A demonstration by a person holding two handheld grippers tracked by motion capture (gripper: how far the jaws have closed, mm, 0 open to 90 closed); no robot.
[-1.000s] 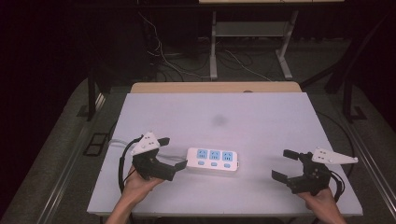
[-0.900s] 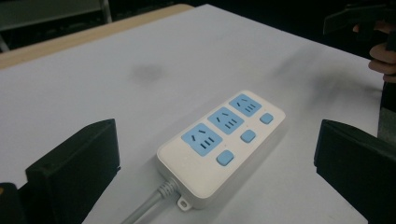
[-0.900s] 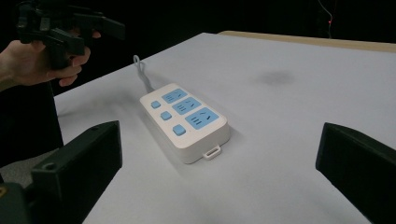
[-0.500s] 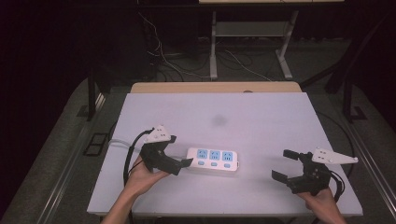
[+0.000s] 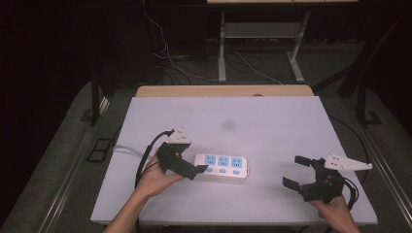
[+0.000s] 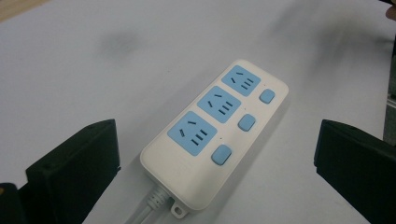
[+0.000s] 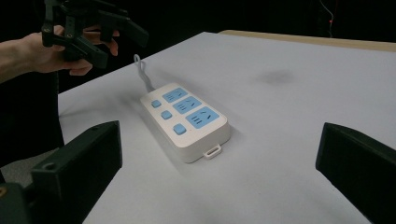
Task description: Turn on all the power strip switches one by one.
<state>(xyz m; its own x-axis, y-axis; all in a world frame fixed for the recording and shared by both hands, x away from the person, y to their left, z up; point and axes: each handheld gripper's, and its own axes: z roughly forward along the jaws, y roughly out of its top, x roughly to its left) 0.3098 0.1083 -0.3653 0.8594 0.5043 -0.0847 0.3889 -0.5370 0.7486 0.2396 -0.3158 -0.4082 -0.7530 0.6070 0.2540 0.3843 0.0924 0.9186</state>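
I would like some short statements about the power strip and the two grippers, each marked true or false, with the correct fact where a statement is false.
1. The power strip has three blue sockets. True.
2. The left gripper is shut on the strip. False: its jaws are open, at the strip's cable end.
3. The right gripper is open and apart from the strip. True.
4. A plug sits in the middle socket. False: all three sockets are free.
5. The strip lies on the white table. True.
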